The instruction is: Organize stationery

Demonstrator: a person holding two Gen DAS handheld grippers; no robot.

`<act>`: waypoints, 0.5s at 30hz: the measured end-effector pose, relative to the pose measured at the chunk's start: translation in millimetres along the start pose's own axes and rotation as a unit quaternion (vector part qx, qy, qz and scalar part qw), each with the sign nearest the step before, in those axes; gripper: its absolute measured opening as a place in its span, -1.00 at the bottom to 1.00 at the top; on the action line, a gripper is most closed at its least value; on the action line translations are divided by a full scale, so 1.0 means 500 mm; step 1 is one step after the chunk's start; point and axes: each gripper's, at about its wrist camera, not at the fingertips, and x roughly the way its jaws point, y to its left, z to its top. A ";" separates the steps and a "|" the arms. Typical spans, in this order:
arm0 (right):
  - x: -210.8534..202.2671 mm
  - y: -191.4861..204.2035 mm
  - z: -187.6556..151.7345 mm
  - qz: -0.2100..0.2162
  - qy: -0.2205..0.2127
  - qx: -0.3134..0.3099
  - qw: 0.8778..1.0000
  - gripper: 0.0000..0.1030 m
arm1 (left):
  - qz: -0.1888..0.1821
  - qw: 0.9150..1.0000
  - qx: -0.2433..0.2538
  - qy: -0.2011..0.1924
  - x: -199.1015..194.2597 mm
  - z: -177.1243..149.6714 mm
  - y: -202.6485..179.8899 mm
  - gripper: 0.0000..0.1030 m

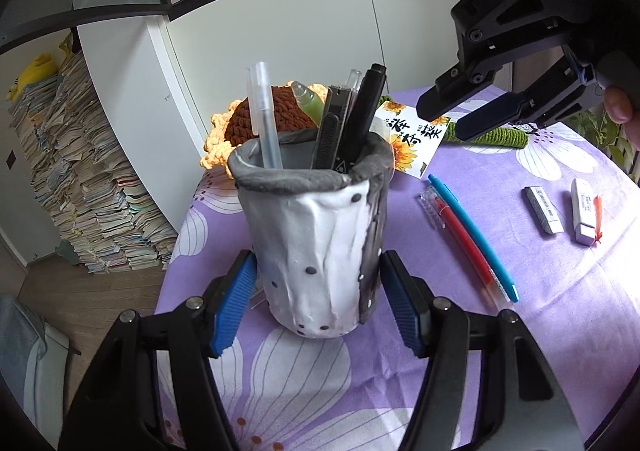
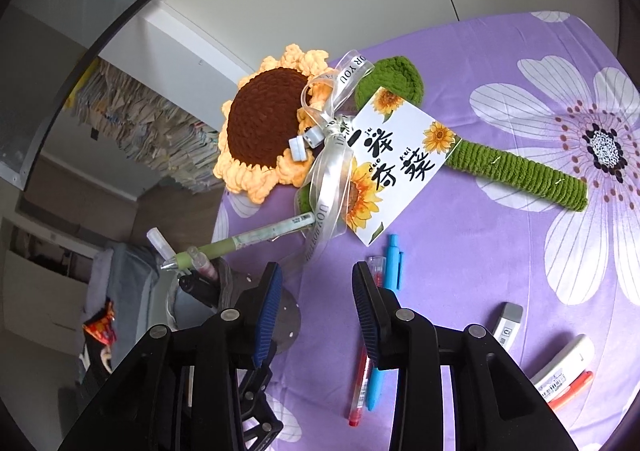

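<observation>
A: What is shown in the left wrist view?
B: The grey-and-white lumpy clay pen cup (image 1: 316,251), filled with pens, is clamped at frame centre by the left tool (image 1: 318,299); the right tool (image 1: 464,119) is seen upper right, parted and empty.

A: And the right wrist view?
B: The right tool (image 2: 316,311) is seen open at lower centre above the red pen (image 2: 360,387) and blue pen (image 2: 384,319) on the purple floral surface (image 2: 500,251).

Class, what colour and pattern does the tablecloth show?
The tablecloth is purple with large white flowers, seen best in the right wrist view.
</observation>
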 end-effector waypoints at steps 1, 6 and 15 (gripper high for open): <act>0.002 0.001 0.001 -0.001 0.000 -0.004 1.000 -0.28 | 0.004 1.000 0.001 -0.002 -0.008 -0.005 0.007 0.21; 0.021 0.006 -0.001 -0.007 0.009 -0.015 1.000 -0.28 | 0.023 1.000 -0.008 -0.013 -0.053 -0.018 0.056 0.15; 0.061 0.013 -0.015 -0.013 0.032 -0.010 0.999 -0.28 | 0.020 1.000 -0.022 -0.010 -0.051 -0.036 0.083 -0.10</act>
